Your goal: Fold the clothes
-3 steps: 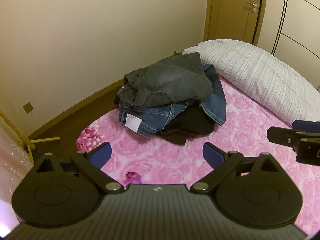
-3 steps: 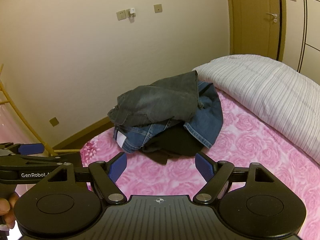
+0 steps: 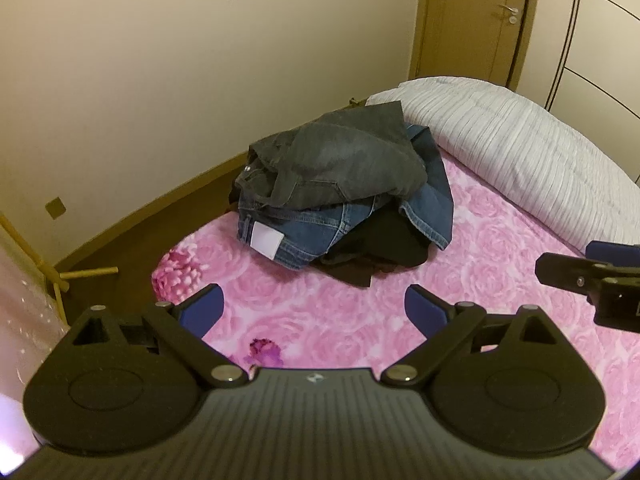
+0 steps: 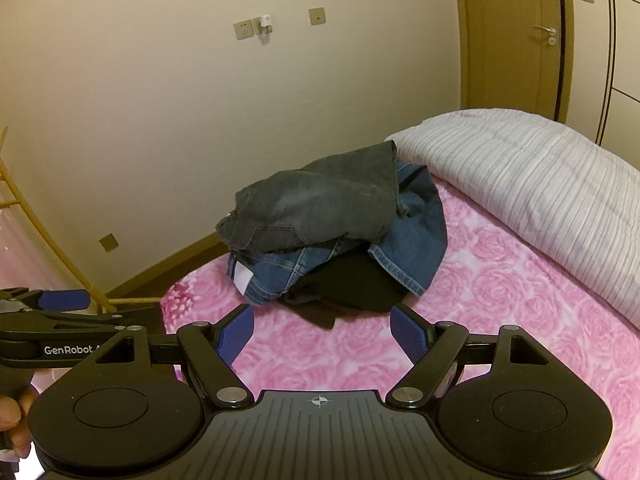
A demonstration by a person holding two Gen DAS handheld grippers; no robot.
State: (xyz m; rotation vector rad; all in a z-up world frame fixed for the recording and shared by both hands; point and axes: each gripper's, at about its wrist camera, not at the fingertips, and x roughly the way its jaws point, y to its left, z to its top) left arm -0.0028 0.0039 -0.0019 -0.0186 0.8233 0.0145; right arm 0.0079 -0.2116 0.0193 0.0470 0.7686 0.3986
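1. The grey jeans [image 3: 340,164] lie crumpled on top of the pile, waistband toward the wall.
2. The blue jeans [image 3: 320,232] lie under them, bunched, with a white label [image 3: 266,239] showing at the near left edge and one part hanging down on the right.
3. A black garment [image 3: 372,256], maybe trousers, lies at the bottom, sticking out toward the front.
4. The whole pile rests on the pink bed cover [image 3: 360,320], near its far corner.
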